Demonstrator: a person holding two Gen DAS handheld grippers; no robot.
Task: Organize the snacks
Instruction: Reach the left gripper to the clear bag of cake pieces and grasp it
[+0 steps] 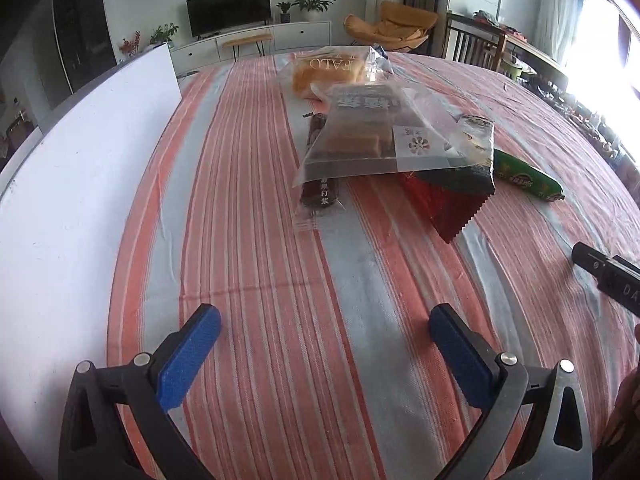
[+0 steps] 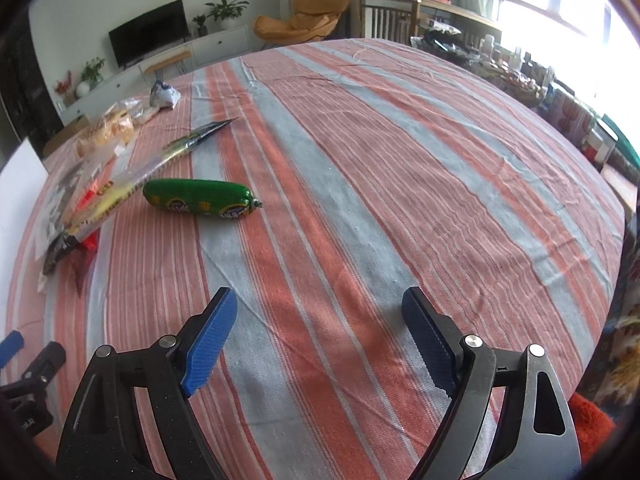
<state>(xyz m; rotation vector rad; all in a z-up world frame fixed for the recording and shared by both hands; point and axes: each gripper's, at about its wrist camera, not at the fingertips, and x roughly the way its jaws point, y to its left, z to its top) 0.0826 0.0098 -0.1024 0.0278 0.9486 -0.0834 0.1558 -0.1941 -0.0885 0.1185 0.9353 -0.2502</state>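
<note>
At lower centre, my left claw [image 1: 324,330] gapes empty over the cloth [image 1: 280,264]. My right claw [image 2: 320,316] likewise; snacks [image 1: 372,136] lie beyond.

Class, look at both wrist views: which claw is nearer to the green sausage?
Right, as far as the views show. The right claw sits just short of the green sausage; the left claw sits farther back, toward the white board's side.

Loads of bare striped tablecloth [image 2: 400,184] right of the green plastic-wrapped sausage [image 2: 198,199]; left of it, heaped clear snack bags [image 1: 372,132] and a white board [image 1: 80,184] block passage.
</note>
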